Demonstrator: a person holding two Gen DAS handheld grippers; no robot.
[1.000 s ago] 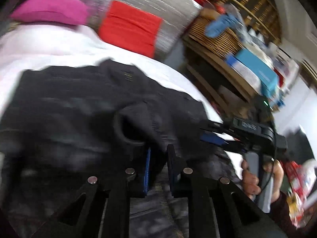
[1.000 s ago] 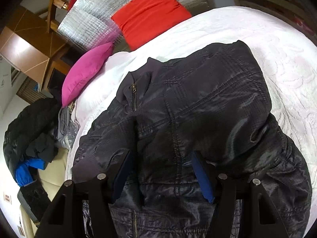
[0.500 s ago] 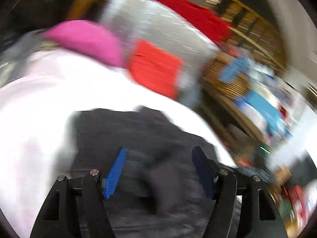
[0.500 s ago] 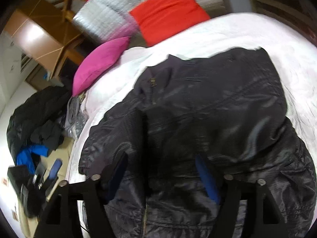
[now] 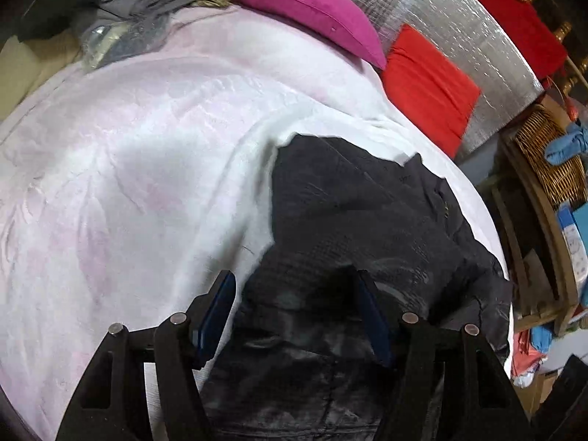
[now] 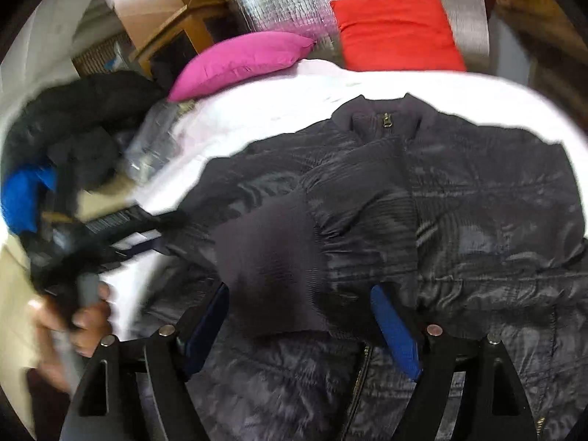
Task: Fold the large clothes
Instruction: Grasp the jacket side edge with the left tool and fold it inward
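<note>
jacket: dark, quilted, sleeve folded across | left hand-held gripper: closing, empty | right hand-held gripper: opening, empty

The bed is viewed closely and steeply downward from both wrist cameras, toward the pillows at its head. The dark jacket, pink pillow and red pillow are shared by both views.

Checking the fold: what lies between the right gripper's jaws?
The jacket's ribbed sleeve cuff, lying loose between the right gripper's opening jaws, seen in the right wrist view.
</note>
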